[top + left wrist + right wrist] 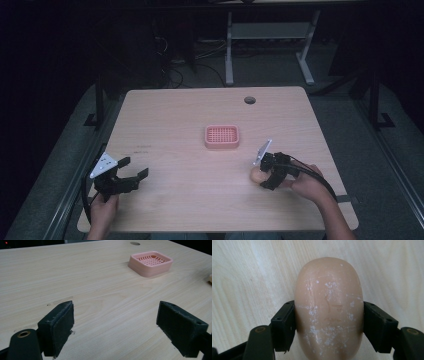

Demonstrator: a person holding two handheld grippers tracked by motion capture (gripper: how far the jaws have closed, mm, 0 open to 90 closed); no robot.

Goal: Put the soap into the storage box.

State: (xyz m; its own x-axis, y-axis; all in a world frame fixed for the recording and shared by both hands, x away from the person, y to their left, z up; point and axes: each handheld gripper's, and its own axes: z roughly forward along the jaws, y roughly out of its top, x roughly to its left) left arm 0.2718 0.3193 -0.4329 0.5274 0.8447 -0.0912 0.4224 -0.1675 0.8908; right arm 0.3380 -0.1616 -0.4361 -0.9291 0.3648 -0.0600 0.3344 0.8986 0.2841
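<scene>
Pale matt wood-grain table [175, 125]; scuffed, waxy soap [329, 310]; pink plastic dish [150, 263].

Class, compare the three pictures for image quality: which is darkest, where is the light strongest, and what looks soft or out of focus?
High view: dim, the room behind nearly black, the table evenly lit. Left gripper view: brighter, the pink dish fairly sharp, the near pads slightly soft. Right gripper view: brightest, the wood washed out at upper left, the soap bar sharp enough to show white specks.

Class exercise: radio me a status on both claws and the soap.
Right claw shut on soap, low over table. Left claw open, empty. Pink soap dish unobstructed.
</scene>
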